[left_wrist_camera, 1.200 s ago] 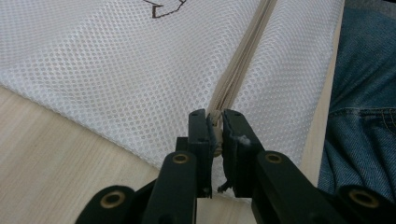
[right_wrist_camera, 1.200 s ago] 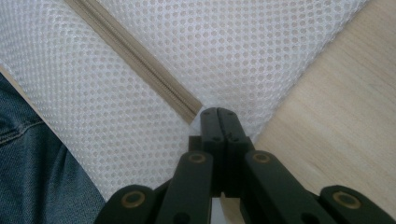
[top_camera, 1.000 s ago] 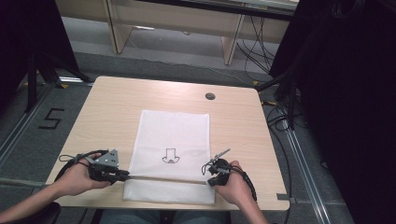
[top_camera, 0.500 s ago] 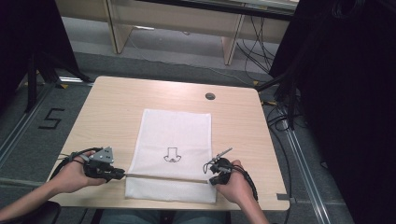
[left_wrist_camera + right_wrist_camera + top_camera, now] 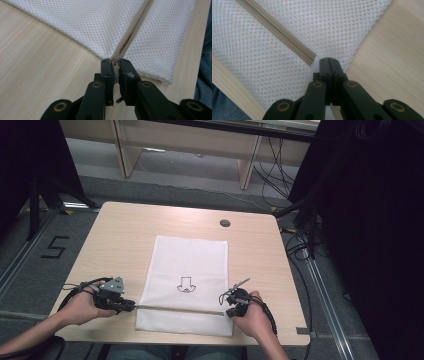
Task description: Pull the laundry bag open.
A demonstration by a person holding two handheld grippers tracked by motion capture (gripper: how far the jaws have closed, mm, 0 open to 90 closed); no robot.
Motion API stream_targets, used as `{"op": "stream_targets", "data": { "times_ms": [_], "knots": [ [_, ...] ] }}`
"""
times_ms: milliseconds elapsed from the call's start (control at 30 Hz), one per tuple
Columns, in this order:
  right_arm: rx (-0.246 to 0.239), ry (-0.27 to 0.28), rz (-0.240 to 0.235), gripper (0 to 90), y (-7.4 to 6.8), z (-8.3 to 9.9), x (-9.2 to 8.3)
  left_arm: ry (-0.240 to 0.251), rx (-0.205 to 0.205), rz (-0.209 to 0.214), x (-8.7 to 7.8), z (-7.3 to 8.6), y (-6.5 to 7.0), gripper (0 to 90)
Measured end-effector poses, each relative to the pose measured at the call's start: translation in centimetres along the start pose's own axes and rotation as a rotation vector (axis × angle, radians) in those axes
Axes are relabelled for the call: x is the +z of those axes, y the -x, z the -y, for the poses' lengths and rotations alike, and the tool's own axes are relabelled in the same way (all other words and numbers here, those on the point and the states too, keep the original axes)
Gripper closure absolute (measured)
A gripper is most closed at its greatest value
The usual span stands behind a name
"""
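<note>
At the near edge of a pale wooden table point(image 5: 125, 235), we see both forearms come in low, each hand wrapped around a gripper and pointed inward toward a white mesh laundry bag point(image 5: 187, 265) that lies flat in the middle of the tabletop. On the bag's upper face sits a small black arrow mark point(image 5: 186, 284). A beige zipper point(image 5: 177, 308) runs across the bag near its front edge, between the two tools.

We find the left gripper point(image 5: 115, 65) lying almost level at the bag's left edge, its jaws nearly together and pinching the zipper's end, where a small pale piece shows between the pads. From the left gripper view the zipper tape point(image 5: 135, 30) stretches straight away from that pinch.

We find the right gripper point(image 5: 328, 60) at the bag's right side, its jaws pressed tight together on the mesh just beyond the zipper's other end point(image 5: 308, 58). Blue denim point(image 5: 224, 105) shows past the table's edge.
</note>
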State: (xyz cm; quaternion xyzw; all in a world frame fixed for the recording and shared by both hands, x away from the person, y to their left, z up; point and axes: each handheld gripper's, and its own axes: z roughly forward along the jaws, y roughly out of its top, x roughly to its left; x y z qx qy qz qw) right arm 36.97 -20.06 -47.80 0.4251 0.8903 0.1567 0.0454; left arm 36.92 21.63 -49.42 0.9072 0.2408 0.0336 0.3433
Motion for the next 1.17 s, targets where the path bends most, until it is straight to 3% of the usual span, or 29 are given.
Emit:
{"op": "stream_targets", "data": {
  "times_ms": [33,100,133,267,300,367,467,500,533,567,600,633,667,700,733,800,833,867,1033,1067,1167],
  "knots": [
    [-0.004,-0.001,0.008,90.0,-0.1,0.0,0.0,-0.006,0.011,-0.011,0.0,0.0,-0.1,81.9],
    [-0.004,0.007,-0.002,90.0,0.0,0.0,0.0,-0.008,-0.005,-0.006,0.2,0.0,-0.1,81.9],
    [0.024,-0.006,-0.002,90.0,-0.1,0.0,-0.1,-0.006,-0.009,-0.001,0.2,0.0,-0.2,81.9],
    [0.012,0.003,-0.008,90.0,0.1,0.0,0.0,0.000,-0.005,-0.004,0.3,0.0,-0.2,81.7],
    [0.006,0.005,-0.012,90.0,0.2,0.0,0.0,0.009,-0.004,-0.018,0.2,0.0,-0.3,81.7],
    [0.062,0.005,-0.022,90.0,0.3,0.1,-0.1,0.049,-0.022,-0.025,0.1,-0.1,-0.4,81.0],
    [0.048,0.011,-0.008,89.2,0.2,0.3,-0.1,0.059,-0.010,-0.058,-0.1,-0.2,-0.5,75.9],
    [0.024,0.021,-0.005,87.5,0.2,0.3,-0.1,0.104,-0.039,-0.067,-0.4,-0.2,-0.7,72.0],
    [0.042,0.015,-0.019,84.5,0.0,0.3,-0.2,0.128,-0.053,-0.067,-0.6,-0.3,-0.8,68.9],
    [0.042,0.015,-0.019,84.5,0.0,0.3,-0.2,0.128,-0.053,-0.067,-0.6,-0.3,-0.8,66.5],
    [0.042,0.027,-0.026,75.0,0.1,0.3,-0.4,0.211,-0.083,-0.081,-1.2,-0.5,-0.6,63.4],
    [0.055,0.040,-0.018,73.3,0.0,0.3,-0.5,0.211,-0.083,-0.081,-1.2,-0.5,-0.6,60.0],
    [0.052,0.062,-0.012,72.3,0.1,0.3,-0.7,0.281,-0.118,-0.108,-1.7,-0.6,-0.5,56.1],
    [0.052,0.072,-0.013,71.3,0.1,0.2,-0.8,0.281,-0.118,-0.108,-1.7,-0.6,-0.5,52.9],
    [0.056,0.105,-0.020,69.2,0.1,0.1,-1.0,0.332,-0.148,-0.114,-2.2,-0.6,-0.6,50.0],
    [0.055,0.123,-0.020,66.9,0.2,0.1,-1.2,0.343,-0.167,-0.108,-2.5,-0.5,-0.6,46.5],
    [0.061,0.159,-0.006,66.0,0.2,-0.1,-1.5,0.366,-0.191,-0.099,-2.8,-0.3,-0.6,43.8],
    [0.071,0.162,-0.004,65.6,0.2,-0.1,-1.6,0.366,-0.204,-0.103,-2.8,-0.2,-0.5,42.2],
    [0.068,0.214,0.012,62.3,0.7,0.0,-1.8,0.361,-0.185,-0.115,-2.8,0.1,-0.8,33.8],
    [0.086,0.226,0.014,60.4,0.8,0.0,-1.9,0.342,-0.168,-0.126,-2.9,0.2,-1.0,32.8],
    [0.081,0.243,0.017,58.9,1.1,0.0,-1.9,0.335,-0.164,-0.116,-2.8,0.3,-1.1,31.8]
  ]
}}
